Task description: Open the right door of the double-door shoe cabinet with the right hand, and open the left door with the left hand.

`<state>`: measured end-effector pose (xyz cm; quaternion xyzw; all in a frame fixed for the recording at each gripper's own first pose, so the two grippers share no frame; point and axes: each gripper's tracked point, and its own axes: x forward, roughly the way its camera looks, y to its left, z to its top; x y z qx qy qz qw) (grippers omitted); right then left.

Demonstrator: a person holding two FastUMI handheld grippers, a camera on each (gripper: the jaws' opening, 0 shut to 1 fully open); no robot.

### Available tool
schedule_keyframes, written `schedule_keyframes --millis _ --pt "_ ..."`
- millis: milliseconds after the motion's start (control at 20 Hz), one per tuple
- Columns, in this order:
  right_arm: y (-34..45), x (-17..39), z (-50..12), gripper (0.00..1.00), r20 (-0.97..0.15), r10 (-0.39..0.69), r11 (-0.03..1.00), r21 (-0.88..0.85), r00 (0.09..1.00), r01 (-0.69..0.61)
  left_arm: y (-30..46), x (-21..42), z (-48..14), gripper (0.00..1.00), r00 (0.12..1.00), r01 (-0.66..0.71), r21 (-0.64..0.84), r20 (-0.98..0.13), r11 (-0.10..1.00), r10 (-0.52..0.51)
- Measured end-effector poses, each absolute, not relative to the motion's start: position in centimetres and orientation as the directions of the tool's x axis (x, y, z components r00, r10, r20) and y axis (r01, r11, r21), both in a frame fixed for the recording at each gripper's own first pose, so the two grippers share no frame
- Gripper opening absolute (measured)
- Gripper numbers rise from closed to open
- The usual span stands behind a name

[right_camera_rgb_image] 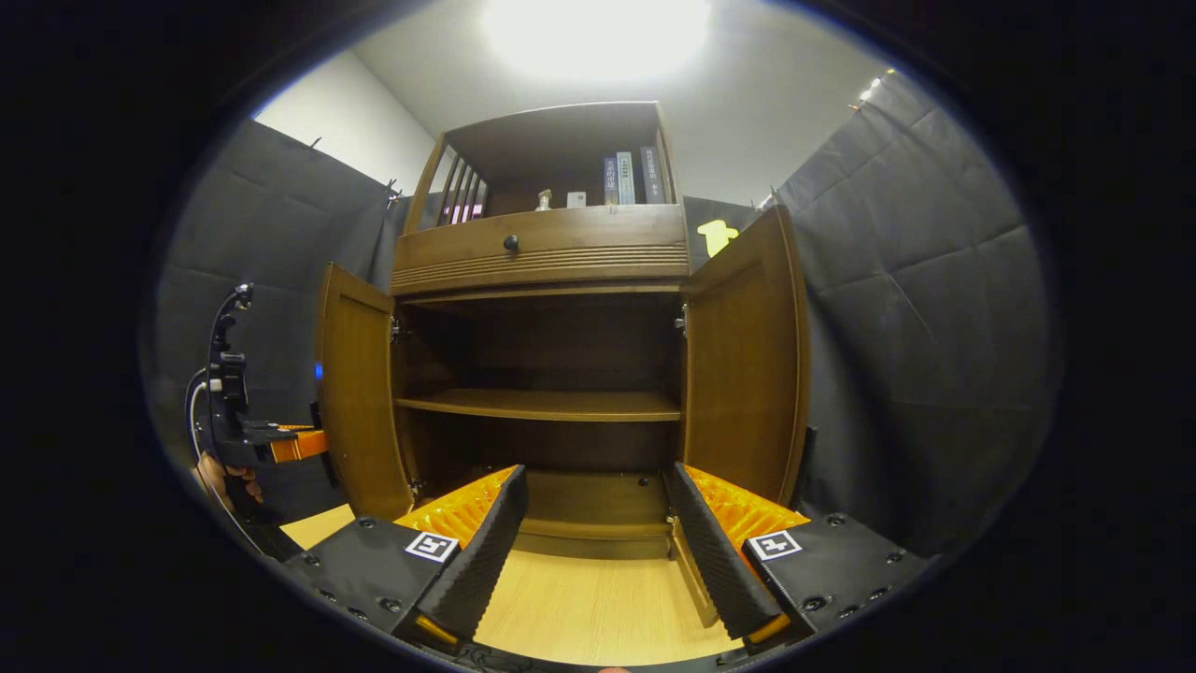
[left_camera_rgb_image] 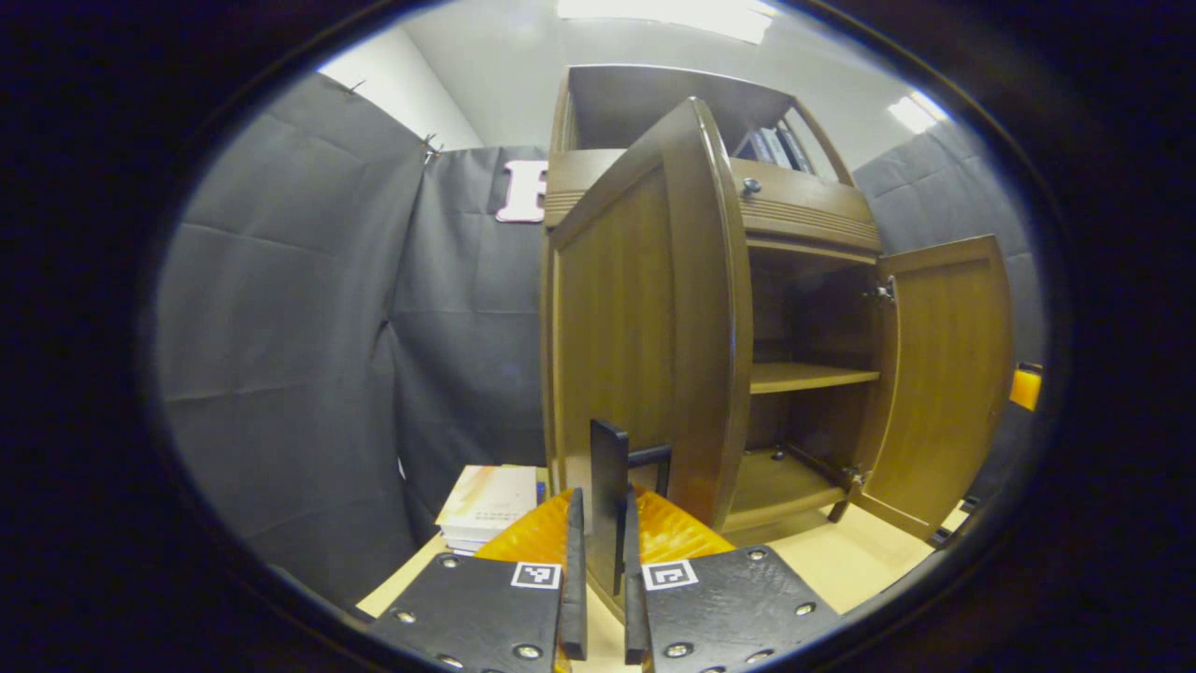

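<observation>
The brown wooden shoe cabinet (right_camera_rgb_image: pixel 542 248) stands in front of me with both doors swung out. In the left gripper view its left door (left_camera_rgb_image: pixel 635 318) is edge-on, close to the camera. My left gripper (left_camera_rgb_image: pixel 598 570) is shut on that door's black bar handle (left_camera_rgb_image: pixel 608 486). The right door (left_camera_rgb_image: pixel 948 374) stands wide open farther off. In the right gripper view my right gripper (right_camera_rgb_image: pixel 598 551) is open with nothing between its fingers, facing the cabinet's bare inside. It sits between the left door (right_camera_rgb_image: pixel 360 393) and right door (right_camera_rgb_image: pixel 743 374). The left gripper (right_camera_rgb_image: pixel 290 444), held by a hand (right_camera_rgb_image: pixel 229 481), sits at the left door's outer face.
The cabinet stands on a light wooden table (right_camera_rgb_image: pixel 598 608). A stack of books (left_camera_rgb_image: pixel 488 505) lies on the table left of the cabinet. Inside is one shelf (right_camera_rgb_image: pixel 542 404). Above the doors are a drawer with a knob (right_camera_rgb_image: pixel 510 243) and an upper shelf with books (right_camera_rgb_image: pixel 628 178).
</observation>
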<state>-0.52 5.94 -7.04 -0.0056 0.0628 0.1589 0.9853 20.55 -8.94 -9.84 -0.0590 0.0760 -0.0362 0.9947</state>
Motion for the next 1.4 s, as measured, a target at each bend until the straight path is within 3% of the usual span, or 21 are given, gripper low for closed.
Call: schedule_keyframes --millis 50,100,200,400,800,950,1000,1050,1150,1250,1400 --pt "6.8 -0.5 -7.5 0.93 -0.126 0.316 0.948 0.010 0.940 -0.317 -8.1 20.5 -9.9 0.20 0.987 0.052 -0.125 -0.144 0.991 -0.070" --pt "7.1 -0.5 -7.4 0.97 -0.125 0.318 0.947 0.010 0.940 -0.320 -7.1 20.4 -9.7 0.14 0.988 0.035 -0.115 -0.143 0.993 -0.051" --pt "7.7 -0.6 -7.6 0.97 -0.123 0.319 0.948 0.015 0.940 -0.319 -5.3 20.1 -9.8 0.13 0.989 0.015 -0.095 -0.142 0.995 -0.028" --pt "8.5 -0.8 -8.0 0.93 -0.129 0.309 0.951 0.029 0.942 -0.308 -2.2 19.5 -10.3 0.13 0.989 -0.022 -0.094 -0.149 0.995 0.008" --pt "8.7 -1.3 -8.3 0.96 -0.125 0.265 0.964 0.008 0.956 -0.266 3.9 16.6 -10.4 0.19 0.987 -0.099 -0.023 -0.131 0.995 0.095" --pt "8.4 -1.8 -7.2 0.93 -0.106 0.277 0.961 0.007 0.955 -0.278 4.0 15.1 -8.5 0.19 0.989 -0.107 -0.040 -0.106 0.993 0.103" --pt "8.2 -1.9 -6.8 0.97 -0.100 0.279 0.960 0.001 0.955 -0.280 3.7 14.4 -7.6 0.19 0.990 -0.110 -0.044 -0.093 0.993 0.106" --pt "8.0 -2.1 -6.6 0.93 -0.097 0.286 0.958 0.000 0.953 -0.287 3.2 13.5 -6.8 0.16 0.991 -0.108 -0.052 -0.081 0.993 0.104" --pt "7.3 -2.7 -6.3 0.97 -0.098 0.292 0.956 0.005 0.951 -0.293 1.2 11.8 -4.9 0.17 0.994 -0.094 -0.061 -0.057 0.994 0.090" --pt "6.0 -3.8 -5.6 0.93 -0.096 0.291 0.957 0.017 0.952 -0.291 -0.9 10.1 -3.6 0.18 0.997 -0.074 -0.060 -0.039 0.995 0.072" --pt "5.0 -5.3 -6.1 0.97 -0.116 0.293 0.956 0.021 0.949 -0.293 -3.5 7.4 -2.6 0.19 0.999 -0.050 -0.059 -0.024 0.997 0.049"
